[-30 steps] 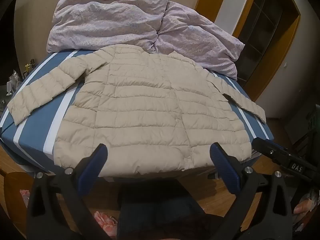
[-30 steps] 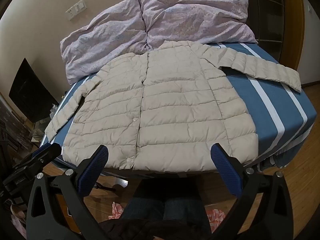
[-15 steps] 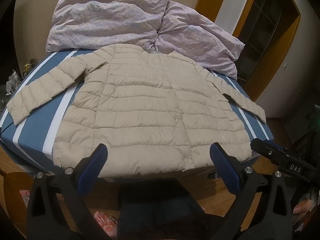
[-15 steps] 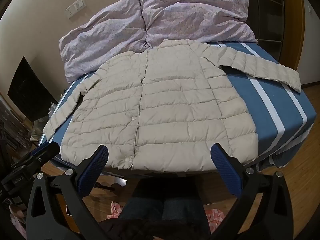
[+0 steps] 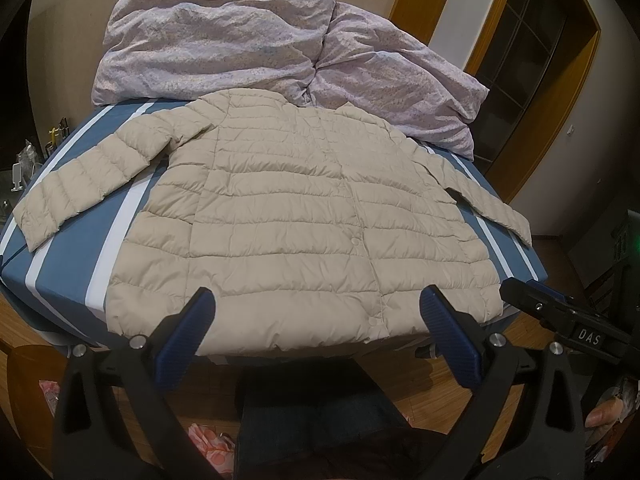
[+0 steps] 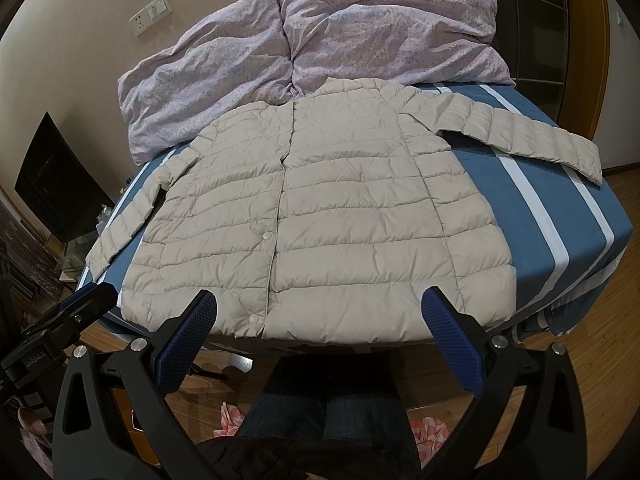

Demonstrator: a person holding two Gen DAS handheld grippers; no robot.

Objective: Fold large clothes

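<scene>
A beige quilted puffer jacket lies flat and front up on the bed, buttoned, both sleeves spread out to the sides; it also shows in the right wrist view. My left gripper is open and empty, held in front of the jacket's hem near the bed's front edge. My right gripper is also open and empty, in front of the hem. The right gripper also shows at the lower right of the left wrist view, and the left gripper at the lower left of the right wrist view.
The bed has a blue sheet with white stripes. A crumpled lilac duvet is piled at the head of the bed. Wooden floor surrounds the bed. A wooden door frame stands at the right. My legs show below.
Both grippers have drifted slightly; the jacket sits a touch lower and nearer in the views. Nothing was gripped or moved.
</scene>
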